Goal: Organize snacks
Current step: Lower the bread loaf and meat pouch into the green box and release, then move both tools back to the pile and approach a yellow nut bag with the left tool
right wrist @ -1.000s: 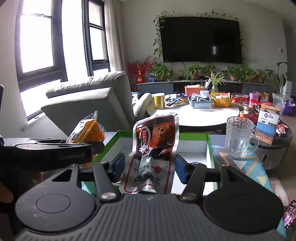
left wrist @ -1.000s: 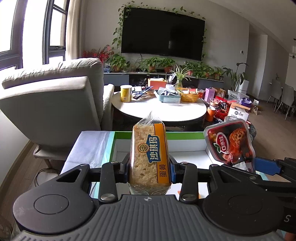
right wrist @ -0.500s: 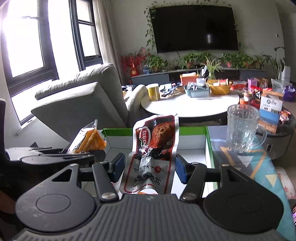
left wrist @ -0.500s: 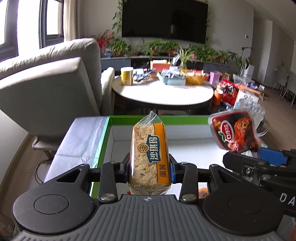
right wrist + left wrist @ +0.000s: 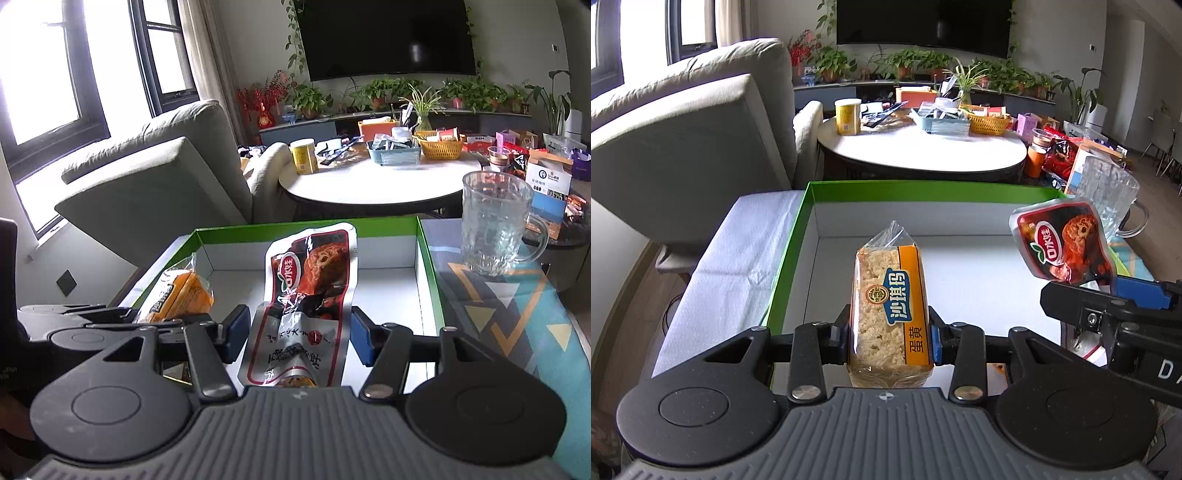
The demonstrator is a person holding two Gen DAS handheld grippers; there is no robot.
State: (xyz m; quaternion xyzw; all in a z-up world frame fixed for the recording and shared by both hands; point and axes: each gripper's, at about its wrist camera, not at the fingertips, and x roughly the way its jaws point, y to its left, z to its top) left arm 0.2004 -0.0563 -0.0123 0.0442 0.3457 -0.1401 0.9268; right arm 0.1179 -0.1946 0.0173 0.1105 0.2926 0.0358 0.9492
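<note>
Left wrist: left gripper (image 5: 889,334) clamping orange cake pack (image 5: 888,306) over green box (image 5: 792,240); right gripper (image 5: 298,332) pinching red pouch (image 5: 308,295), near glass mug (image 5: 496,225).

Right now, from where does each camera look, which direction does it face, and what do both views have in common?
Left wrist: sits on the left gripper, faces forward over the green box; its fingers clamp the orange cake pack; the right gripper enters at right.
Right wrist: sits on the right gripper, same direction; its pads flank the red pouch.
Shared: box, both snacks, glass mug, round table.
</note>
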